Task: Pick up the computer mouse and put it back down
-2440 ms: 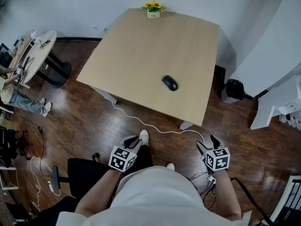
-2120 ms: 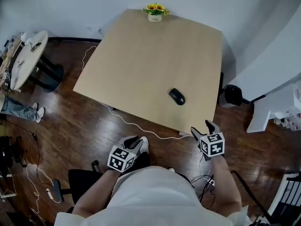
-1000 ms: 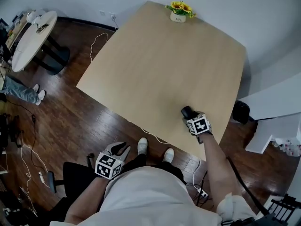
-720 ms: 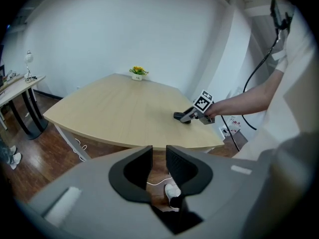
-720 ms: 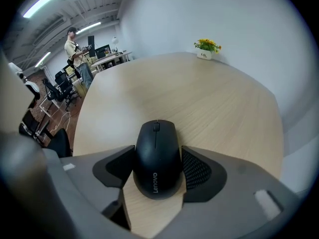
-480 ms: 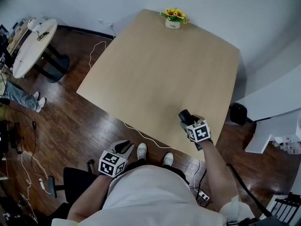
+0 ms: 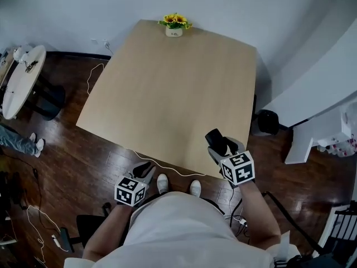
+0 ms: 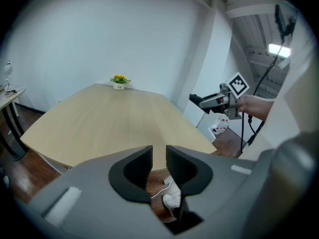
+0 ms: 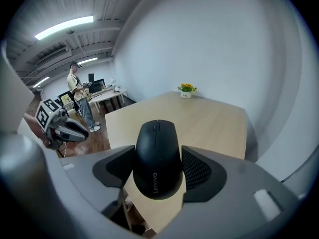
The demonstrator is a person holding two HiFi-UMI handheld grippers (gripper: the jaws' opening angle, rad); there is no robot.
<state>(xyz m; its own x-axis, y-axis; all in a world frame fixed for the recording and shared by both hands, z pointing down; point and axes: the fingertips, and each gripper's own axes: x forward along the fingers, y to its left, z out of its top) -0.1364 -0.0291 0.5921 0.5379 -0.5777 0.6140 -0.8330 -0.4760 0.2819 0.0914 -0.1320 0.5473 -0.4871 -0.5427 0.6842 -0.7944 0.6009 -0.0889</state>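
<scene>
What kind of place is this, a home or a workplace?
Probably an office or lab workroom: a large light wooden table on dark wood flooring, desks with computer monitors beside a standing person, and long ceiling strip lights.

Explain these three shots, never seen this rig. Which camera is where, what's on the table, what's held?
No robot here: a person holds hand-held tongs in each hand, and the cubes with square markers belong to them. The top-down picture comes from a camera on the person's head. The other two come from cameras riding on each pair of tongs, looking along the jaws. The right tongs are shut on a black computer mouse, held in the air over the near edge of the wooden table. The left tongs hold nothing; their jaws stand slightly apart. On the table stands a small flower pot at the far edge.
</scene>
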